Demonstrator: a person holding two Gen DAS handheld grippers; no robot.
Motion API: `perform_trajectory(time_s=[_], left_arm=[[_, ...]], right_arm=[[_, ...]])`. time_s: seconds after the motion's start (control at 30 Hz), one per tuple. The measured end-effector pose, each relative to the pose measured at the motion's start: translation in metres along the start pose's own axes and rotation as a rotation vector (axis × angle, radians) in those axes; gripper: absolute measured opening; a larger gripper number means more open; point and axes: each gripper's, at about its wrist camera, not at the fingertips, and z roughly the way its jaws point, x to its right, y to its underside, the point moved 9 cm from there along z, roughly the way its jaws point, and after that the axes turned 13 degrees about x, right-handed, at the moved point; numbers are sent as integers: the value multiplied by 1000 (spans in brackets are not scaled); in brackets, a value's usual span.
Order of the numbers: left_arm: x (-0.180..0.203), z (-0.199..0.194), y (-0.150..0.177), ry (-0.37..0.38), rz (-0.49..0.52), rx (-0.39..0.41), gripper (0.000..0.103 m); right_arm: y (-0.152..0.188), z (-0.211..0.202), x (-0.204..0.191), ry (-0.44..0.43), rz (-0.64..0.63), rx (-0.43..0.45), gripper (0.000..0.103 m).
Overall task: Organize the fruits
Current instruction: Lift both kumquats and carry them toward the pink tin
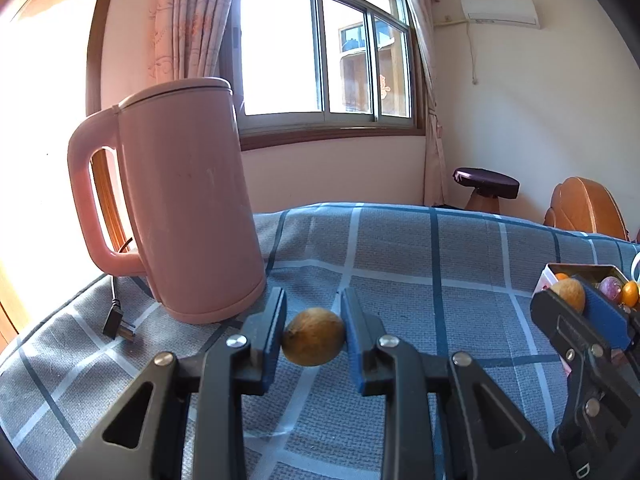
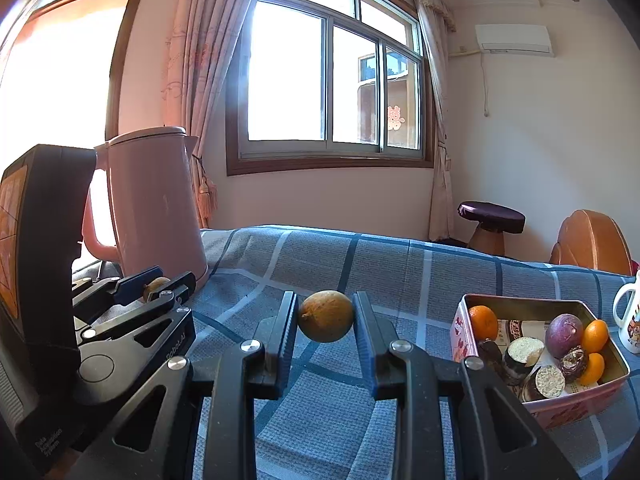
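1. Fruit first: a small brown fruit [image 1: 314,337] sits pinched between the blue pads of the left gripper [image 1: 314,338], lifted clear of the checked cloth [image 1: 400,248] below.
2. A second brown fruit [image 2: 326,316] is clamped the same way in the right gripper [image 2: 326,318], also off the cloth.
3. Both sets of jaws are closed on their fruit, pads pressing each side.
4. To the right, a pink tin [image 2: 464,330] rests on the cloth, holding oranges [image 2: 483,322], a purple round fruit [image 2: 564,330] and dark cut pieces [image 2: 524,352].
5. In the left wrist view the right gripper with its fruit hangs just in front of that tin.
6. On the left stands a pink kettle [image 1: 180,200], its handle turned left, with a black plug [image 1: 116,320] lying near it.
7. A white mug [image 2: 630,316] stands just right of the tin.
8. Far behind are a window [image 1: 320,48], curtains [image 1: 188,20], a dark stool [image 1: 486,184] and a wooden chair back [image 1: 586,208].
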Motion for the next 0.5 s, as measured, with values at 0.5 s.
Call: perform_trajectory(time_s=[0.5], left_arm=[[5, -14, -1, -12, 5, 16, 29]], right_arm=[[2, -10, 3, 0, 4, -3, 30]])
